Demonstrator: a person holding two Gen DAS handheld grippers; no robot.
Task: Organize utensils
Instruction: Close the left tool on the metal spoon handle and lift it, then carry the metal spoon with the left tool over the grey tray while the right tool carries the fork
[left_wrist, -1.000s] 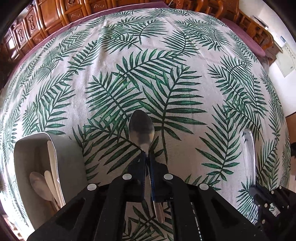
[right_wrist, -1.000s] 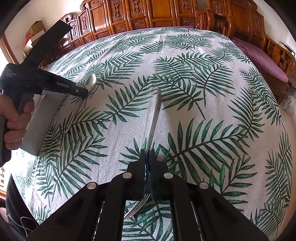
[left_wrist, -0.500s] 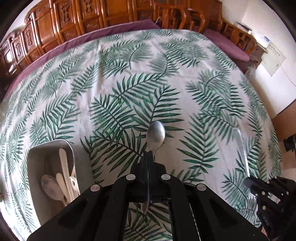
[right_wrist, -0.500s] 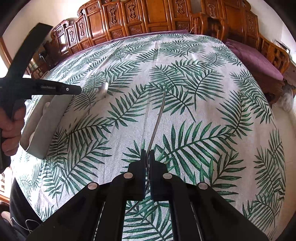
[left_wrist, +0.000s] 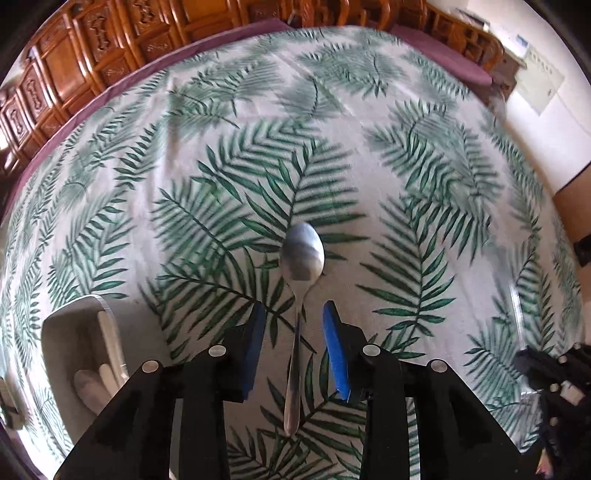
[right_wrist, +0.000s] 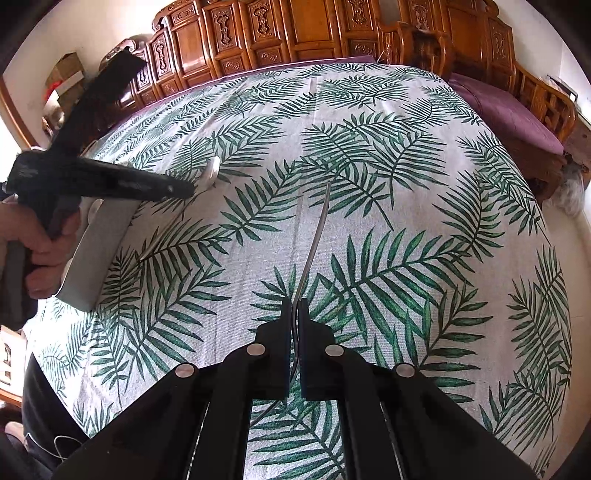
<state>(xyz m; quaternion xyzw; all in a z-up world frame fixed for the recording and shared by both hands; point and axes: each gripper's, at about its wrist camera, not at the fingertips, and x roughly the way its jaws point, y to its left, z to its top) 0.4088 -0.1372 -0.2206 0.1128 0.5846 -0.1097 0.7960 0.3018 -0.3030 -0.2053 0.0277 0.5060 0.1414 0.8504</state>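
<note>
The steel spoon (left_wrist: 300, 280) sits lengthwise in the gap of the left gripper (left_wrist: 294, 314), bowl pointing away past the fingertips, handle running back between the blue pads (left_wrist: 334, 350); the jaws are opening and neither pad touches the handle; whether the spoon rests on the palm-leaf tablecloth (left_wrist: 369, 177) or hangs just above it cannot be told; in the right wrist view its bowl (right_wrist: 210, 171) peeks out past the tip of that gripper. To the left of the spoon stands a pale grey utensil tray (left_wrist: 61, 332) holding light-coloured utensils (left_wrist: 107, 354), blurred. The right gripper (right_wrist: 294, 306) is pressed together on a thin metal utensil (right_wrist: 314, 247), seen edge-on, its slim handle reaching forward over the cloth; a hand (right_wrist: 27, 240) grips the left tool's handle beside the tray; carved wooden furniture (right_wrist: 295, 29) lines the far side.
</note>
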